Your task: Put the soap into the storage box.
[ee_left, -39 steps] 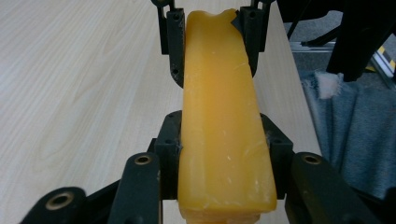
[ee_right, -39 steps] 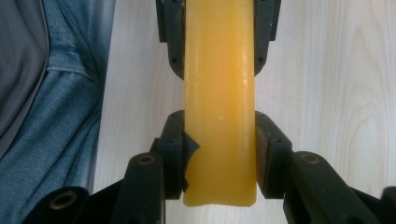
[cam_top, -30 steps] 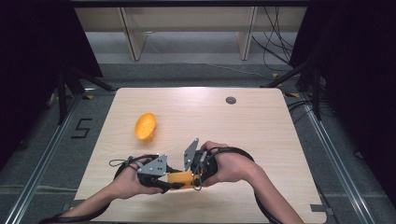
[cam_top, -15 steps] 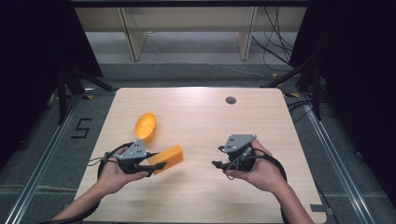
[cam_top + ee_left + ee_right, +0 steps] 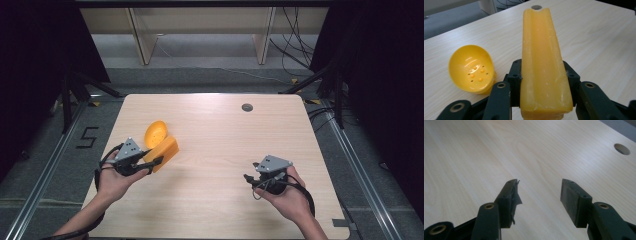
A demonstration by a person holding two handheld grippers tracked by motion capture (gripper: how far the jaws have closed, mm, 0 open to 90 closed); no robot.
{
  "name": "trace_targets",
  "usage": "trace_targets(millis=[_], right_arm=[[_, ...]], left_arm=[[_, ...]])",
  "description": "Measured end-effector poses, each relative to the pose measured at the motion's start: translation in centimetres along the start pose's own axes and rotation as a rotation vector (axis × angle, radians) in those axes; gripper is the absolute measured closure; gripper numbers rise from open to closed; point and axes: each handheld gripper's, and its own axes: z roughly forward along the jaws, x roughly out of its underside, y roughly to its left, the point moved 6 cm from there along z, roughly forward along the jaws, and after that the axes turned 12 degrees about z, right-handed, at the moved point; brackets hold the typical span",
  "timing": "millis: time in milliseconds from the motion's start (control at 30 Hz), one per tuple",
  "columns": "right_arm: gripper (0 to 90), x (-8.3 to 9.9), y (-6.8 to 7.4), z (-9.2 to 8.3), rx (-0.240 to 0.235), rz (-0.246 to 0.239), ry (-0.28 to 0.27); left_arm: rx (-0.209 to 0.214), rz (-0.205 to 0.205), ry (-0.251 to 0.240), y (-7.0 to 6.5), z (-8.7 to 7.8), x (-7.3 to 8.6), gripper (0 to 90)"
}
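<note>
Two claws well apart, left claw [image 5: 156, 161] gripping yellow block [image 5: 165, 151], bowl [image 5: 155, 132] beside

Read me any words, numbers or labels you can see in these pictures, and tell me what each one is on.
"5": a dark numeral marked on the grey floor left of the table, in the high view.
No other text: the yellow block, the yellow bowl and both grippers bear no readable words or labels.

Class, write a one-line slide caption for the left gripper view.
Left claw shut on a long yellow block above the wooden table, a yellow perforated bowl beside it.
</note>
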Motion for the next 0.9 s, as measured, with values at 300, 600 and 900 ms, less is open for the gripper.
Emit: trace_targets(millis=[300,600,900], right_arm=[[48.6,0.3,-0.5,0.3,0.035,0.015,0.002],[48.5,0.5,-0.6,0.4,0.039,0.031,0.012],[48.0,0.6,-0.5,0.5,0.037,0.029,0.027]], left_arm=[[-0.120,-0.088,-0.050,3.2,-0.4,-1.3,60.5],[-0.206,-0.134,-0.033,5.5,0.6,-0.9,60.5],[-0.259,-0.175,-0.005,7.2,1.7,-0.6,60.5]])
